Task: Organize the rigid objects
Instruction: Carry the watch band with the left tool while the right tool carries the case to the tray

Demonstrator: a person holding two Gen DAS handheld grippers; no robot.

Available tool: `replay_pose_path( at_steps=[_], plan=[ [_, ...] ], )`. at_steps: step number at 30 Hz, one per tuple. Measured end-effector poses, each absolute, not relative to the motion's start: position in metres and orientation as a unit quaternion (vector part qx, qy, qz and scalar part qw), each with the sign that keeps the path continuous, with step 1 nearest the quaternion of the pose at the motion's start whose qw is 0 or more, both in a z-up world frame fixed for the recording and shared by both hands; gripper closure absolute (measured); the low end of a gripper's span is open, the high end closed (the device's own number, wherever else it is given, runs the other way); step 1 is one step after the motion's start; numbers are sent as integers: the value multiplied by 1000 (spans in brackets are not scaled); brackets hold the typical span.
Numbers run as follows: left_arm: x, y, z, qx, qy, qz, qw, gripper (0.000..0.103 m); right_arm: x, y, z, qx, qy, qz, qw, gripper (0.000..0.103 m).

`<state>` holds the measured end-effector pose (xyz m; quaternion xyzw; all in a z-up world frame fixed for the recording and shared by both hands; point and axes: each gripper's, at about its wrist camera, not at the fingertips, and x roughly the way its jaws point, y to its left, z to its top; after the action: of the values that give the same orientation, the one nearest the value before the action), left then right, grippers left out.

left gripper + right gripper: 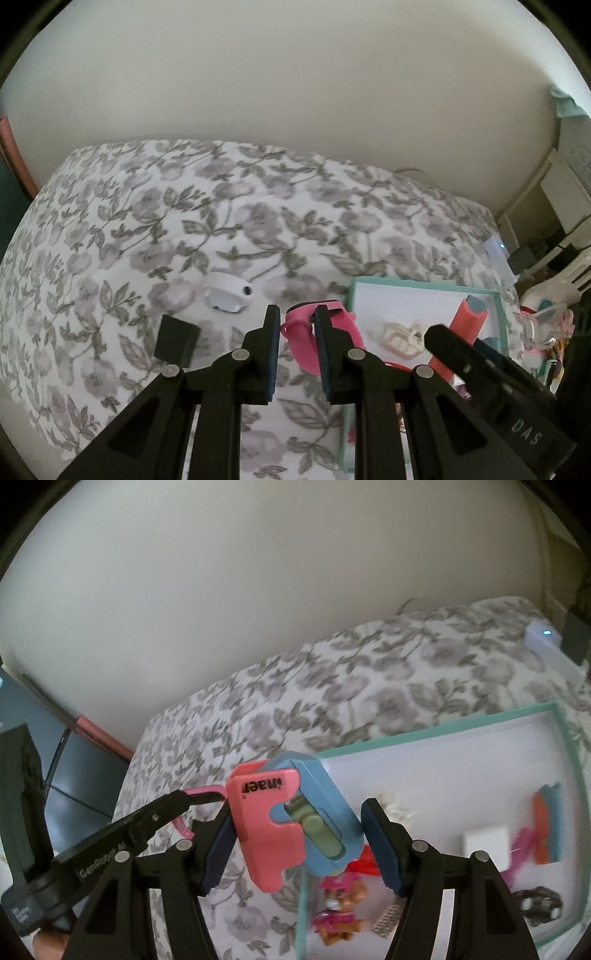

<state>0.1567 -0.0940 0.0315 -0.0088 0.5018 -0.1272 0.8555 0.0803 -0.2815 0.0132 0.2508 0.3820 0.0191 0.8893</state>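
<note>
I have both grippers loaded and lifted above the floral bedspread (155, 229). My left gripper (295, 332) is clamped tight on a pink wristband (314, 328), pinching the strap between its pads. My right gripper (295, 823) grips a pink-and-blue folding utility knife (284, 812) across its body, jaws partly spread by the tool's width. The teal-rimmed tray (436, 731) lies just right of both, already holding a small toy figure (338, 912), a white block (485, 843) and other bits. A white round device (227, 293) lies on the bedspread, outside the tray. I judge this the carry step; next I must swing each load over a bare patch of tray, lower, then release.
</note>
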Motion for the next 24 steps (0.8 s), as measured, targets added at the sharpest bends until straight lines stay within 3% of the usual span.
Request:
replay_pose_path(
  at_steps=[24],
  plan=[
    [110,-228,17,71,504,-213,834,83,37,-391,6,262,392,-125,873,34]
  ],
)
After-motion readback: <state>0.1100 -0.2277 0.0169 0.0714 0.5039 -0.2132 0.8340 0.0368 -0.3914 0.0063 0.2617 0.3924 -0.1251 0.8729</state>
